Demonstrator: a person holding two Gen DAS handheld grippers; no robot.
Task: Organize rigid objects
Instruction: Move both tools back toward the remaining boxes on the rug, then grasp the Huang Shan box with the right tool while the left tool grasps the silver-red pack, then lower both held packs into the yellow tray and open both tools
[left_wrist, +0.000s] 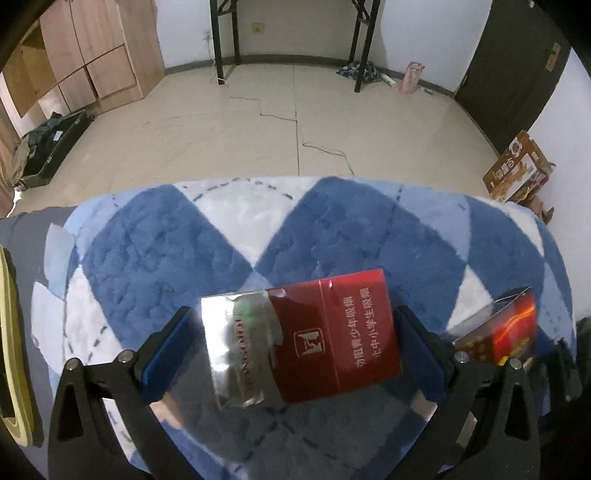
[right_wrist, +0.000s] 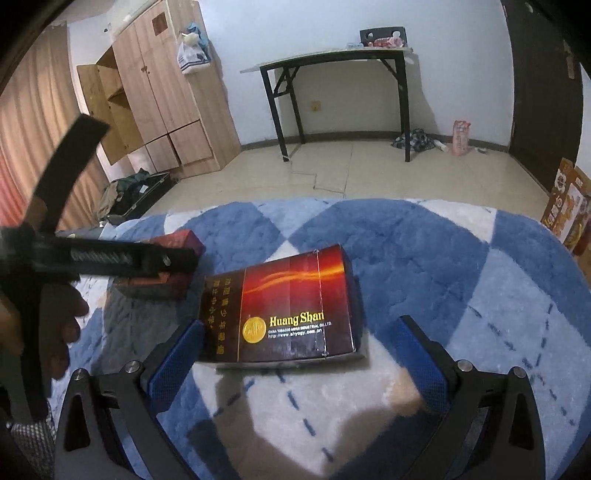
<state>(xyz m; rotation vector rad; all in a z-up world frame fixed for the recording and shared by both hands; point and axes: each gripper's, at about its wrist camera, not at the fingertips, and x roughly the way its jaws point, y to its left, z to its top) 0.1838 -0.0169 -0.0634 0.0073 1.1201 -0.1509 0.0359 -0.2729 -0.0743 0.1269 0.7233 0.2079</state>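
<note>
Blue-padded fingers of the left gripper sit nearest the lens in the left wrist view, and between them is a red pack with a silvery foil end. Its red end seems to touch the right pad, while a thin gap shows between the foil end and the left pad, so I cannot tell whether the fingers are pinching it or merely bracketing it. Below the pack lies a blue-and-white blanket. Further right, just past the right finger, a dark box with orange streaks shows partly.

From the right wrist view, the left gripper appears at the far left as a black bar with a spring, with the red pack under its tip. Just right of it the dark box, printed "Huang Shan", rests flat on the blanket. The right gripper hovers at the box's near edge with its fingers spread wide; the left pad is just beside the box's near-left corner and the right pad is well apart from it.
</note>
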